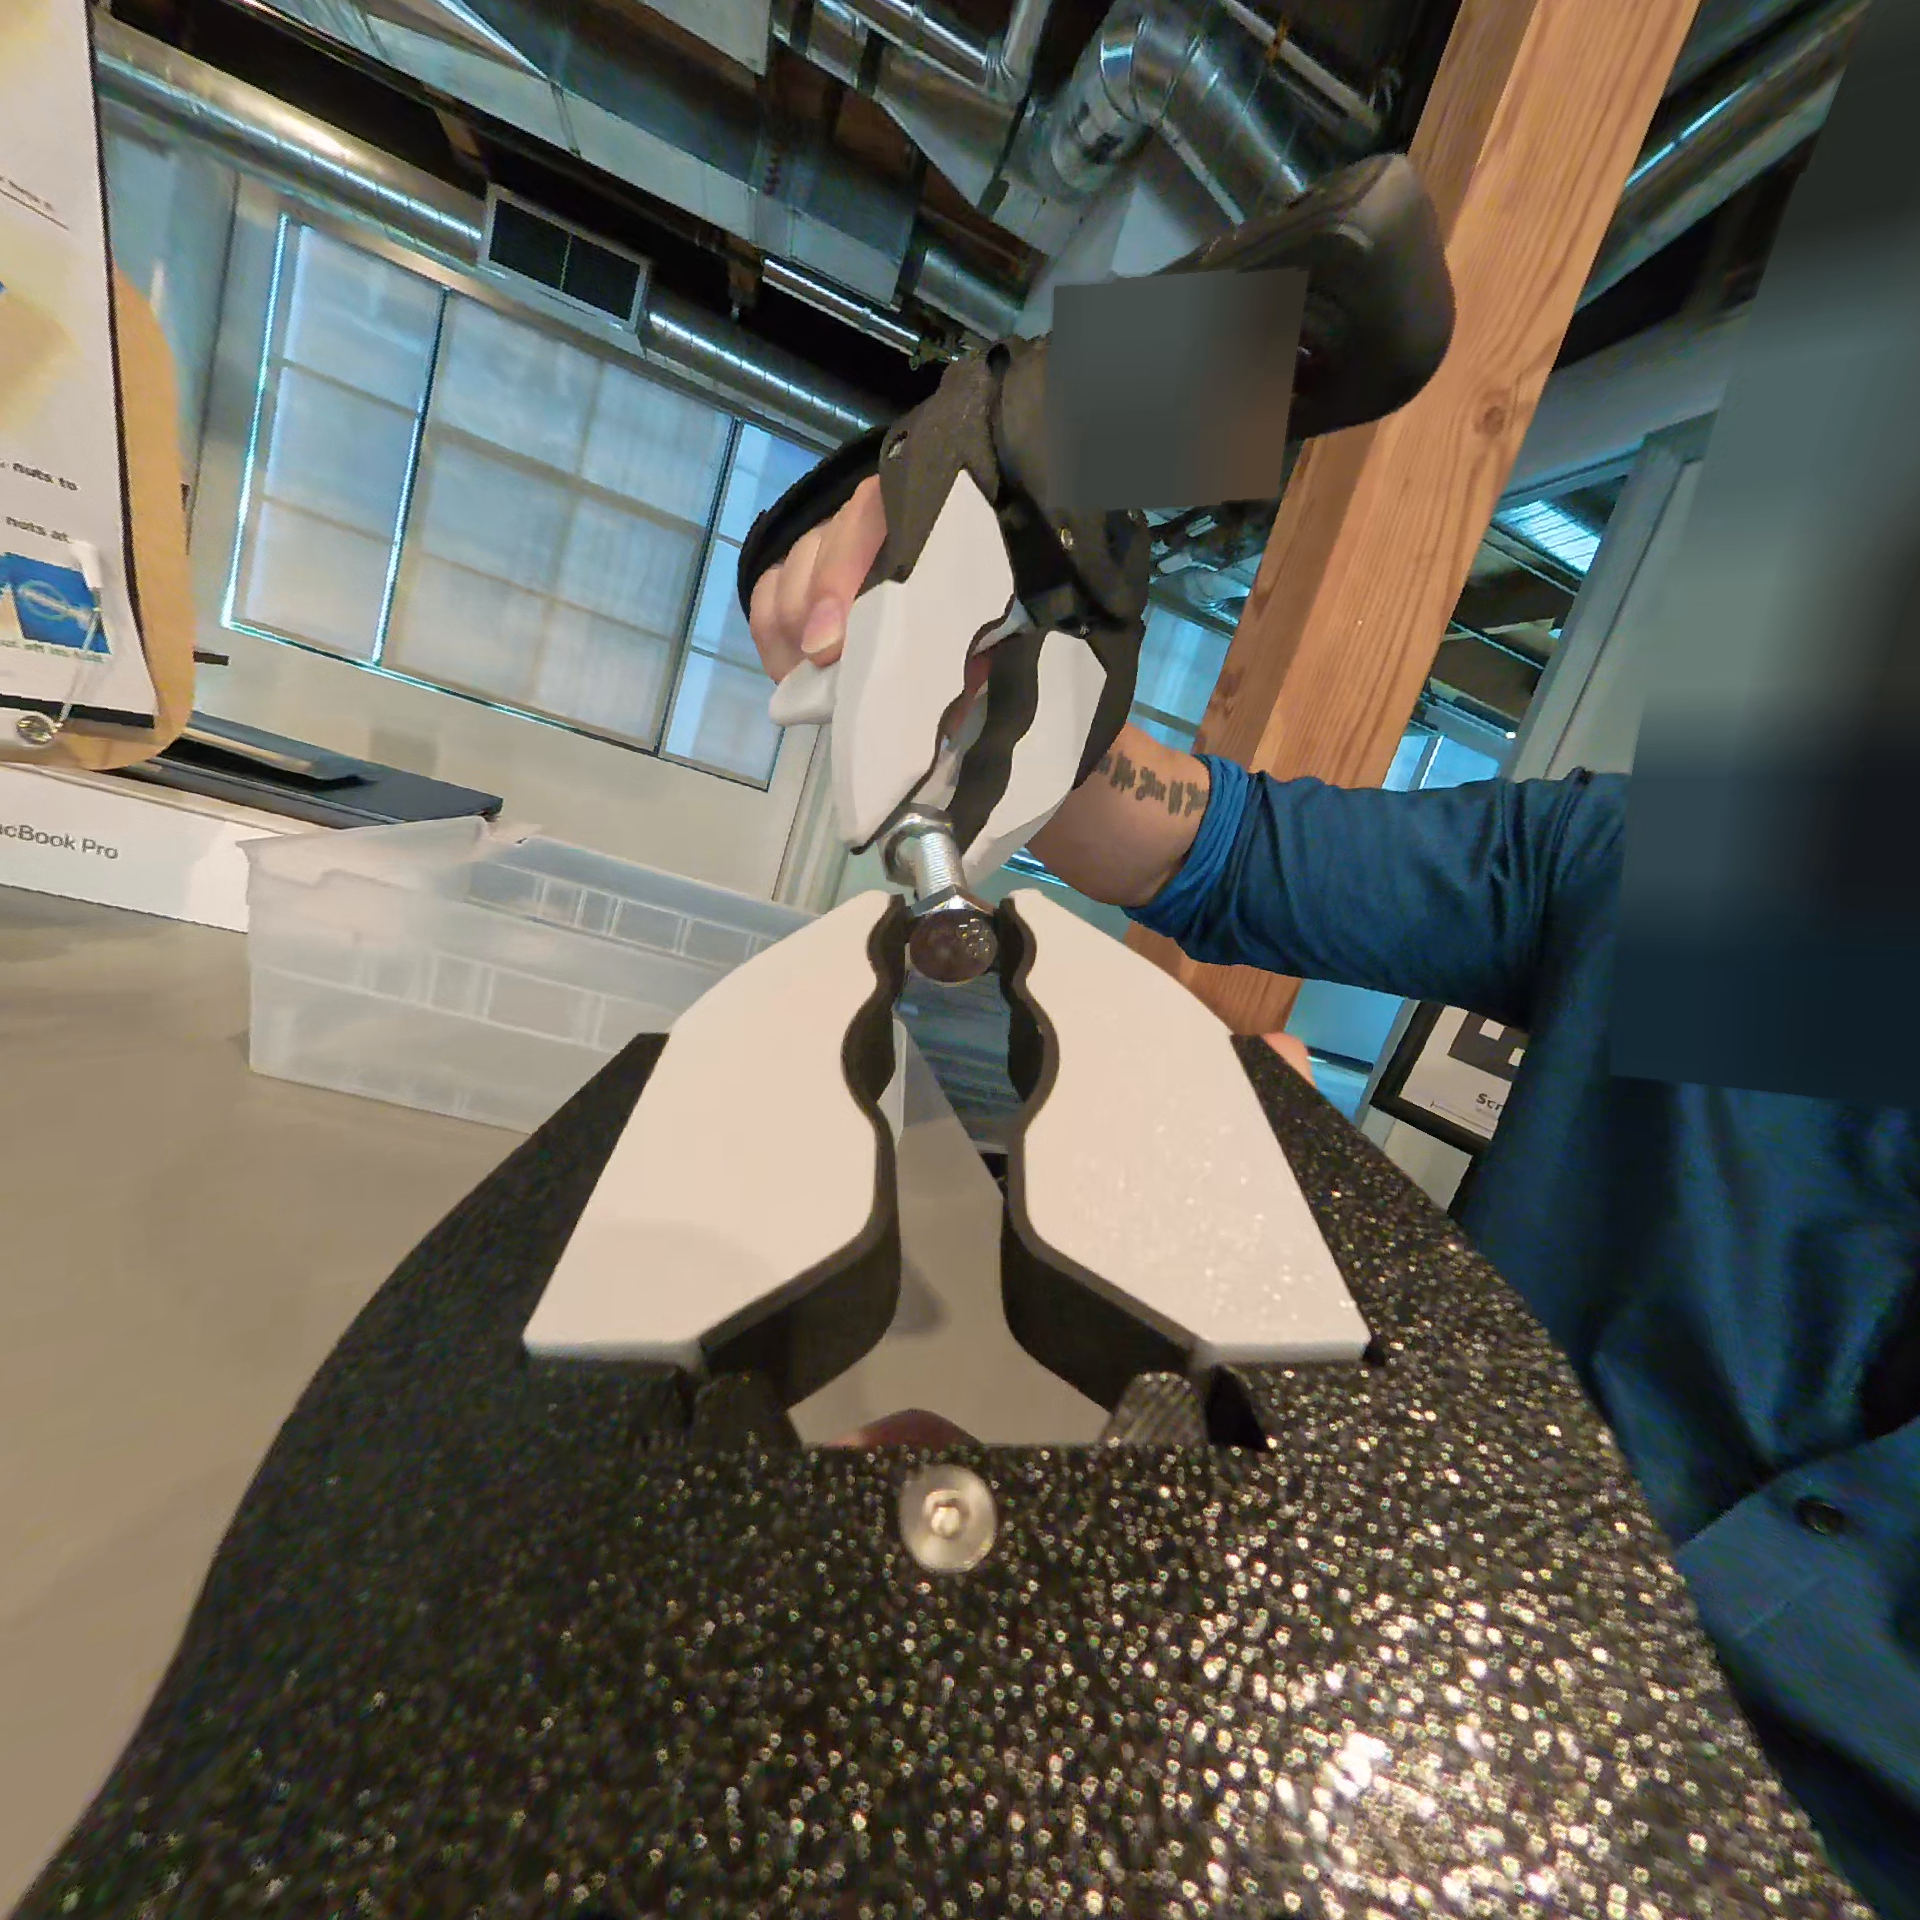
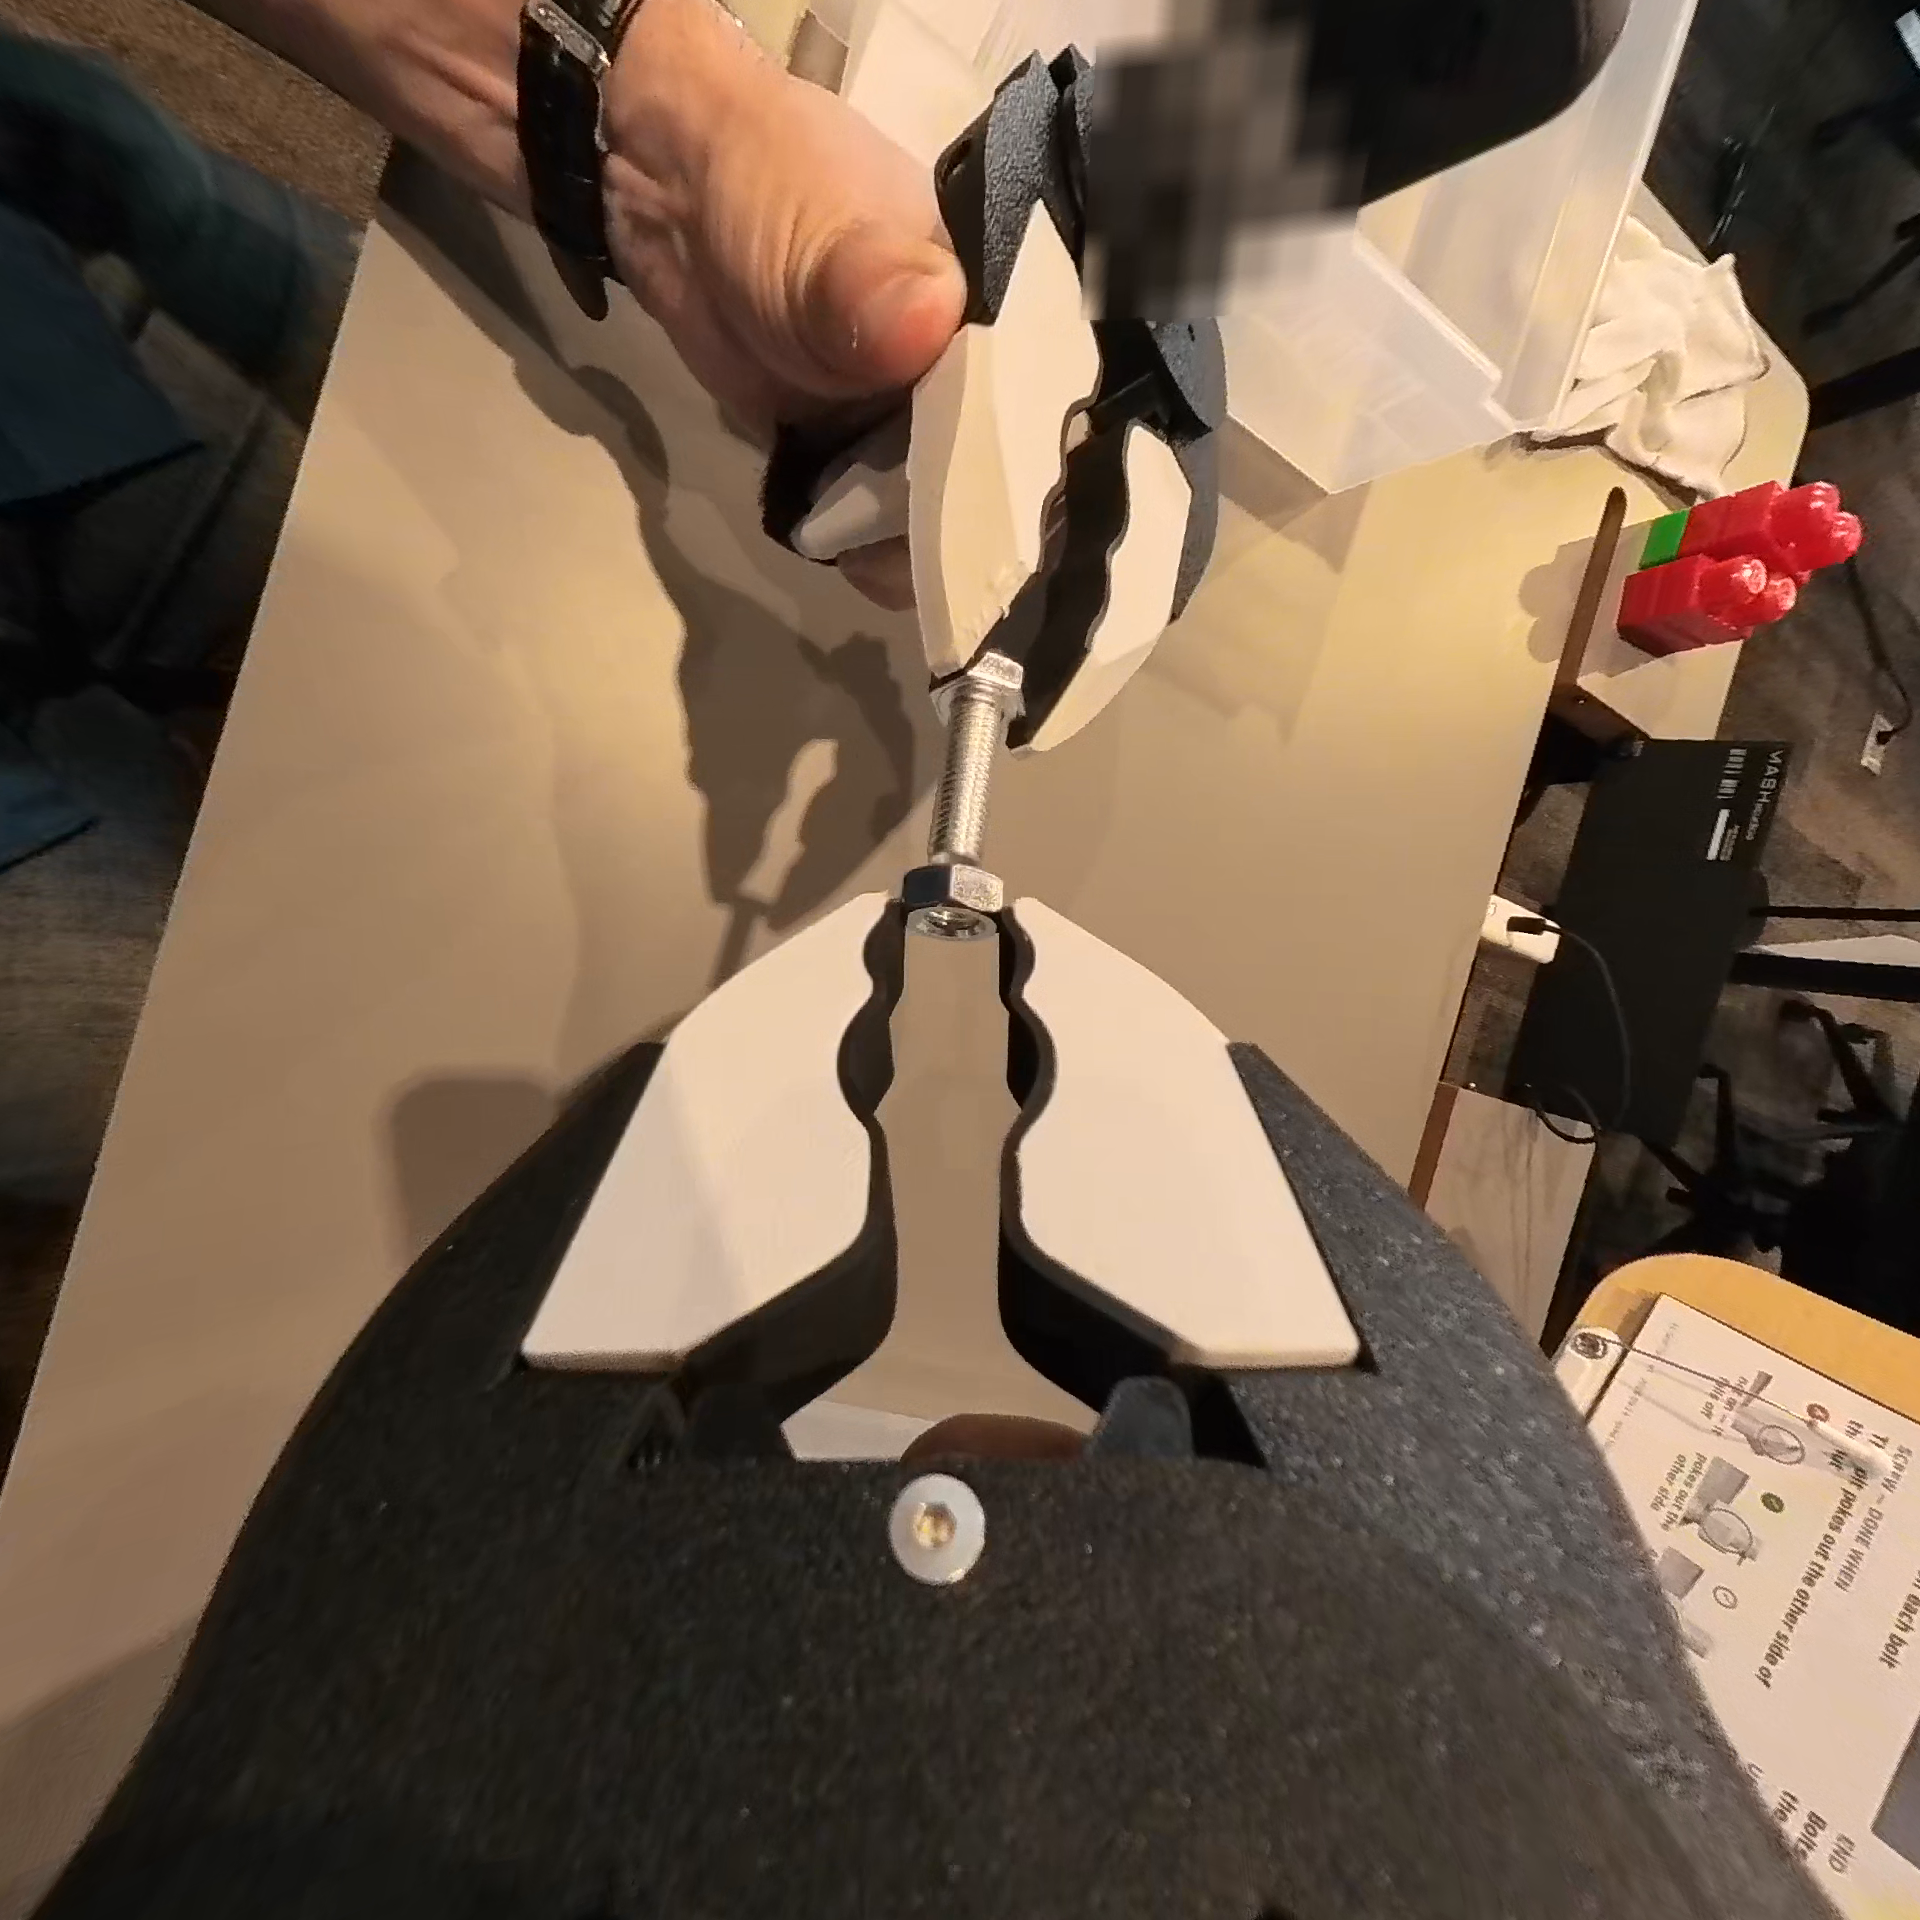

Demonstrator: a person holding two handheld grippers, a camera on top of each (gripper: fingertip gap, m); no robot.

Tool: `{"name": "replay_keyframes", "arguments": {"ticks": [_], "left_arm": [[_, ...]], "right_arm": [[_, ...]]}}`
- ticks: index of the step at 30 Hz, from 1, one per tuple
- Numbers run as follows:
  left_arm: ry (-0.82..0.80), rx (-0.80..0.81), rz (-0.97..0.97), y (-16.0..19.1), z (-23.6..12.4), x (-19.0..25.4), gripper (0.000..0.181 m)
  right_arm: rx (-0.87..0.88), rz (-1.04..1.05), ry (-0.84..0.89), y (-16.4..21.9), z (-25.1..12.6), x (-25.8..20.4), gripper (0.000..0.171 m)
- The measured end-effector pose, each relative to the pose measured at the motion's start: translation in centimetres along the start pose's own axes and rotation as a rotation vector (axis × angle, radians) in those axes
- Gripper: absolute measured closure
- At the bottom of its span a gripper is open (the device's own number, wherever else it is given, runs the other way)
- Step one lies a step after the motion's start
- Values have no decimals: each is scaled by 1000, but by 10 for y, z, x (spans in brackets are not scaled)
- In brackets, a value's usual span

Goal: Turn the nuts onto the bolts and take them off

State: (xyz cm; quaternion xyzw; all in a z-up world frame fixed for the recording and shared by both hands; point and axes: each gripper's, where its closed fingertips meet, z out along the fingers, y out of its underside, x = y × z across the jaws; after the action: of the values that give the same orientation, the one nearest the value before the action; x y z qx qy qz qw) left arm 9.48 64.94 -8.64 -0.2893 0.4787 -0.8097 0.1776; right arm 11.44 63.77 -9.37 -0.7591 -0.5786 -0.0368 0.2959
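Left gripper (image 1: 948, 935) pinches the bolt (image 2: 971, 774) by its head, right gripper (image 2: 951, 914) clamps the nut (image 2: 951, 890) at the thread tip, both aloft over the worktop (image 2: 468, 831), axes lined up for twisting

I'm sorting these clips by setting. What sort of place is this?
Probably a converted loft or industrial workspace used as an office or lab. Bare metal ducts run under an open ceiling beside a timber post and tall gridded windows, and the work happens over a pale table.
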Motion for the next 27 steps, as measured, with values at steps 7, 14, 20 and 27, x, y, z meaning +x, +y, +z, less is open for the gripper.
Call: {"name": "replay_keyframes", "arguments": {"ticks": [7,14,20,27], "left_arm": [[-23,4,6,0,0,-3,165],[-34,-71,26,8,2,-2,165],[-47,-188,85,15,4,3,165],[-53,-279,111,26,6,4,165]], "right_arm": [[-6,4,24,-1,2,1,154],[-47,2,-12,0,2,-1,154],[-82,-12,-69,0,0,-9,154],[-103,-18,-100,2,1,-14,154]]}}
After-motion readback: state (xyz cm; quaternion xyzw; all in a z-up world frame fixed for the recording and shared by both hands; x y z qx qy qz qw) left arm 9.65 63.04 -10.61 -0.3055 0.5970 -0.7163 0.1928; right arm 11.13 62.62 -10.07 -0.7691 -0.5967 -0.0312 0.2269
